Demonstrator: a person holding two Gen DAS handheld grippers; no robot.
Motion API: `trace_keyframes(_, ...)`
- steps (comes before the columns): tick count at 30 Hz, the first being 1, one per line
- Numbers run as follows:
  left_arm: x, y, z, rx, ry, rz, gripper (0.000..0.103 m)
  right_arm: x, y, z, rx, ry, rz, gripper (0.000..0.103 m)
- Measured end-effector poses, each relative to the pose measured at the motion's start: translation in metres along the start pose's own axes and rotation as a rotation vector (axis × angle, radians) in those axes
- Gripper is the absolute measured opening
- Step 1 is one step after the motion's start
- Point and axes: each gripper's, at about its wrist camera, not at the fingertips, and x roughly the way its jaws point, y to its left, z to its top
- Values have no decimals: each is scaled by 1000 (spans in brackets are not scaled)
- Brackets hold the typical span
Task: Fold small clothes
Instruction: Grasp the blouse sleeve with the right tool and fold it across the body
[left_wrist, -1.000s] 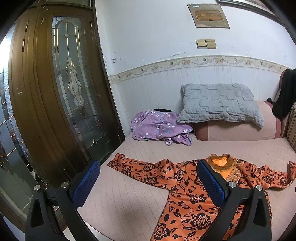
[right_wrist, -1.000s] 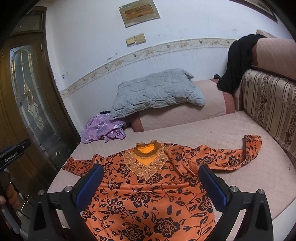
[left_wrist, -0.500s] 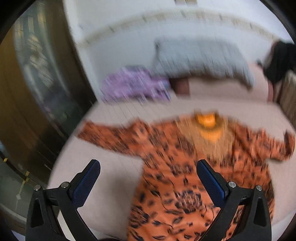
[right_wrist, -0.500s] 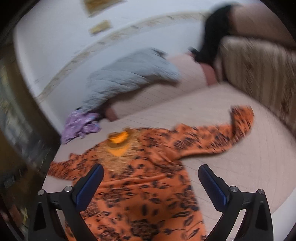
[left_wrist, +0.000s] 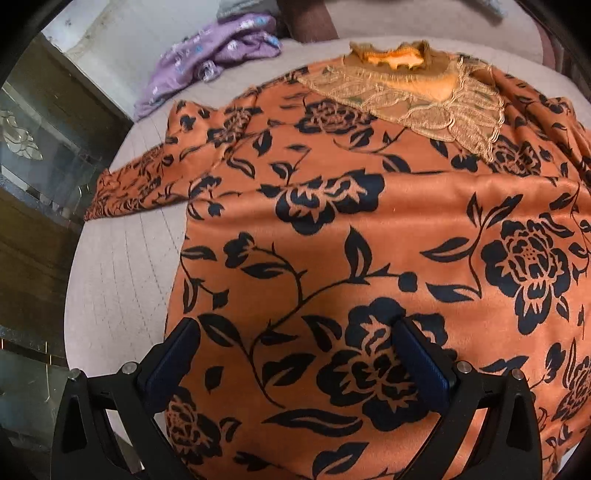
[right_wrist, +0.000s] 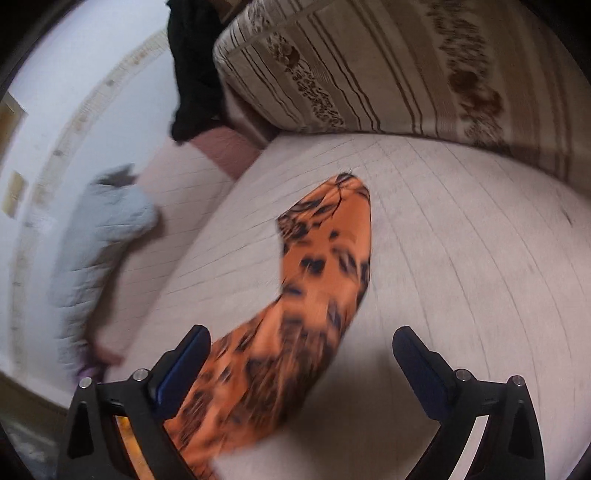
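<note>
The orange dress (left_wrist: 369, 229) with the black flower print lies spread flat, front up, on the pale bed (left_wrist: 118, 280), its lace collar (left_wrist: 417, 99) at the top of the left view and one sleeve (left_wrist: 147, 184) stretched toward the left edge. No fold shows in it yet, so the folding looks barely begun, with both sleeves and the body left to do. The left gripper (left_wrist: 295, 354) sits low over the dress body at the bottom of the frame, fingers wide apart and holding nothing. The right gripper (right_wrist: 301, 362) is also spread wide and empty, with the other sleeve (right_wrist: 325, 266) running from between its fingers up to mid-frame. That view is smeared by motion, so whether the fingers touch the cloth is hard to tell. The dress hem is cut off below both frames, and a purple garment (left_wrist: 214, 55) at the upper left is only partly visible.
</note>
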Motion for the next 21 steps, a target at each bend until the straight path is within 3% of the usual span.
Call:
trace_keyframes(4,3,7,-2,-30,12,-54,103,62,-1,17,39,88,-145,84)
trace_keyframes(6,5,15,-1,-69,34,-98,103,70,6,14,19,58,-221,75)
trace_keyframes(7,7,19,-2,-91,48,-123,103,70,14,13,-21,33,-245,63)
trace_keyframes(8,7,24,-2,-108,59,-142,103,71,20,12,-46,38,-232,22)
trace_keyframes(9,7,26,-2,-117,64,-149,103,71,24,10,-44,64,-196,17)
trace_keyframes(13,-6,45,-3,-159,22,-149,103,43,51,-2,-70,33,-4,15)
trace_keyframes(16,-17,66,-1,-193,-17,-176,103,17,95,-24,-159,30,141,15)
trace_keyframes(21,-33,105,-2,-240,-83,-162,103,-8,192,-99,-308,124,355,15)
